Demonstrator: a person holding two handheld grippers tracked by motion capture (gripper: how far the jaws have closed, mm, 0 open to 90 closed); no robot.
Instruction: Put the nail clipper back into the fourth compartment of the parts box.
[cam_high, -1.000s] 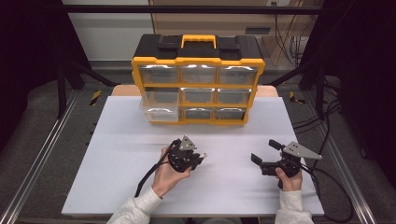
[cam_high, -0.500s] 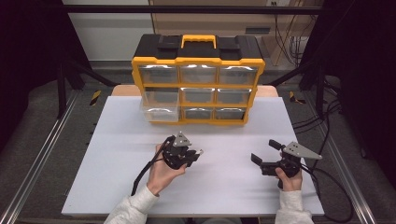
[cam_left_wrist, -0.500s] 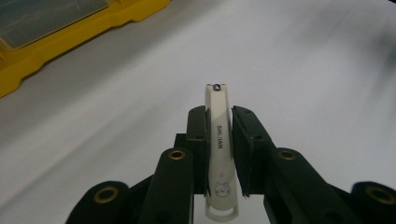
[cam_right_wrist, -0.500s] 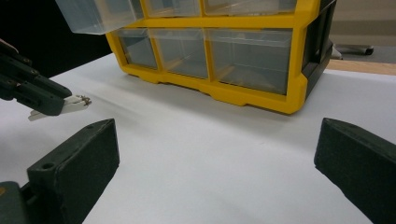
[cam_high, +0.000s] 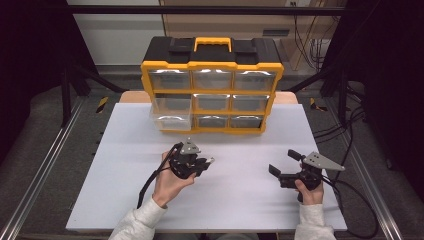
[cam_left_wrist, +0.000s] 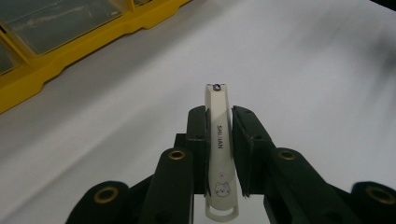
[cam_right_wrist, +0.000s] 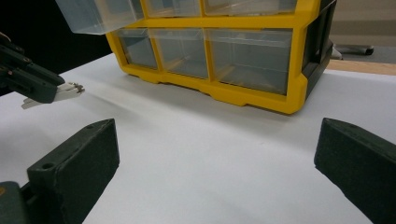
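Two black jaws of the left gripper (cam_left_wrist: 219, 135) pinch a slim white nail clipper (cam_left_wrist: 218, 154) flat between them; its smooth lever carries printed lettering and a small cartoon cat face, and its metal cutting tip pokes out past the jaws above the matte white table (cam_high: 125, 200). In the high view the left gripper (cam_high: 206, 163) sits near the table's middle, held off the surface in the person's left hand (cam_high: 170, 182), with the clipper's pale tip (cam_high: 212, 160) pointing right. The right gripper (cam_high: 281, 164), topped by a grey three-cornered plate, rests well apart to the right with its blocky jaws spread wide and nothing between them. Behind both stands a yellow-framed parts organizer (cam_high: 212, 85) with a black lid and clear plastic drawers; its left middle drawer (cam_high: 171, 111) is pulled out.
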